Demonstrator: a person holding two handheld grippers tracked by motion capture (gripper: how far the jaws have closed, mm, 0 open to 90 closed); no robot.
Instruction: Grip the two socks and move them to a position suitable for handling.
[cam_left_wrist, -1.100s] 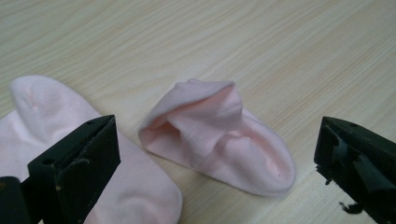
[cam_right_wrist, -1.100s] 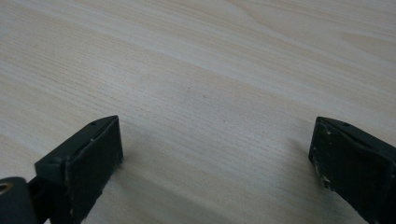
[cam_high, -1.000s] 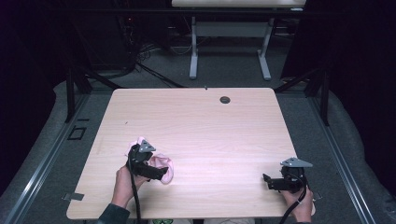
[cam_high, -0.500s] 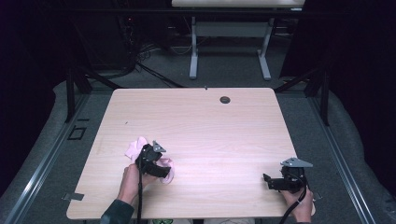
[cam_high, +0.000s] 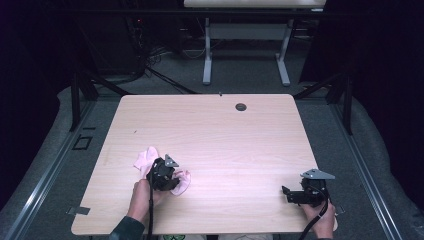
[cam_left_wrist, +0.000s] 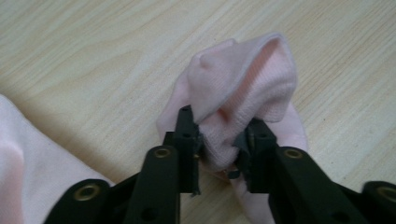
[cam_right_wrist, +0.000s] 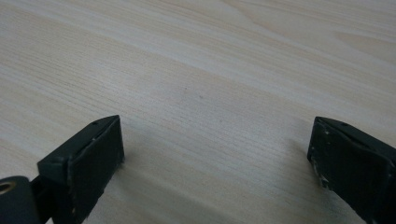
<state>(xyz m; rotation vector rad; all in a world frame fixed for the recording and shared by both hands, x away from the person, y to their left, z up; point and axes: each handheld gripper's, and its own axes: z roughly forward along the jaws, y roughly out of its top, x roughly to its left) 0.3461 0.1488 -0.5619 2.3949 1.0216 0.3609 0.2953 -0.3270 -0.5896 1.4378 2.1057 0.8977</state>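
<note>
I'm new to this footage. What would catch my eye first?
The pink sock at the table's near left: the left hand-held gripper has just been closing and pinches a fold of it. The right hand-held gripper rests open at the near right.

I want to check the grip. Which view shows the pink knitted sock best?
The left gripper view: the pink knitted sock is close, bunched between the left tool, whose jaws have just been closing. The high view shows it small.

Black hand-held gripper (cam_high: 172, 176) w/ grey triangular plate, brass screws, black cable; dark sleeve.
</note>
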